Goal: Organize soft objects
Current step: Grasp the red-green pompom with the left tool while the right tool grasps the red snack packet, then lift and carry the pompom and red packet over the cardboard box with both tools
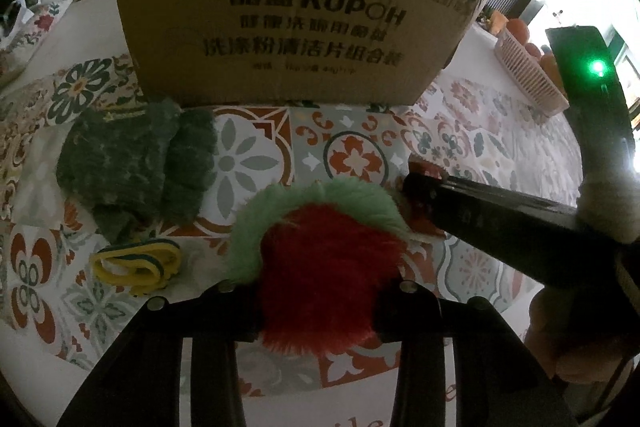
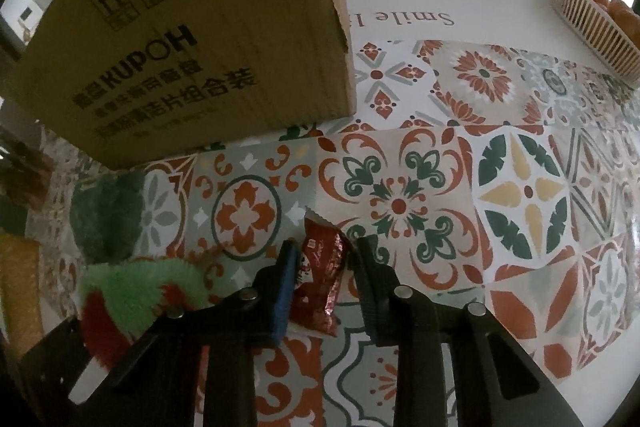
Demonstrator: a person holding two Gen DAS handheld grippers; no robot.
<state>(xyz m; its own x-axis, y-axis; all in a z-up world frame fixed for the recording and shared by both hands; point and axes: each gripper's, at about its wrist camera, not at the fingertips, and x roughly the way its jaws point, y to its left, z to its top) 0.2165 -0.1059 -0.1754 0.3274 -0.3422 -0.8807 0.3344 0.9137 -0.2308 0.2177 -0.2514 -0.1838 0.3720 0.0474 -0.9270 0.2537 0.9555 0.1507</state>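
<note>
Left fingers [image 1: 316, 307] clenched on the red-and-green plush [image 1: 324, 259], low on the counter [image 1: 472, 131]. Right fingers [image 2: 324, 267] straddle the one red wrapper [image 2: 320, 275]; contact unclear, so we can't tell whether it's gripped. Likely both go into the cardboard box [image 1: 288, 7] just behind. We count one green fuzzy cloth [image 1: 128, 163] and one yellow sponge strip [image 1: 136, 265] loose.

Table under patterned tile-print cloth [image 2: 460, 187]; cardboard box [image 1: 288, 7] beyond the jaws; dark green fuzzy cloth [image 1: 128, 163] and yellow-green band [image 1: 136, 263] lie left of the left jaws; slatted basket [image 2: 596, 27] far right.
</note>
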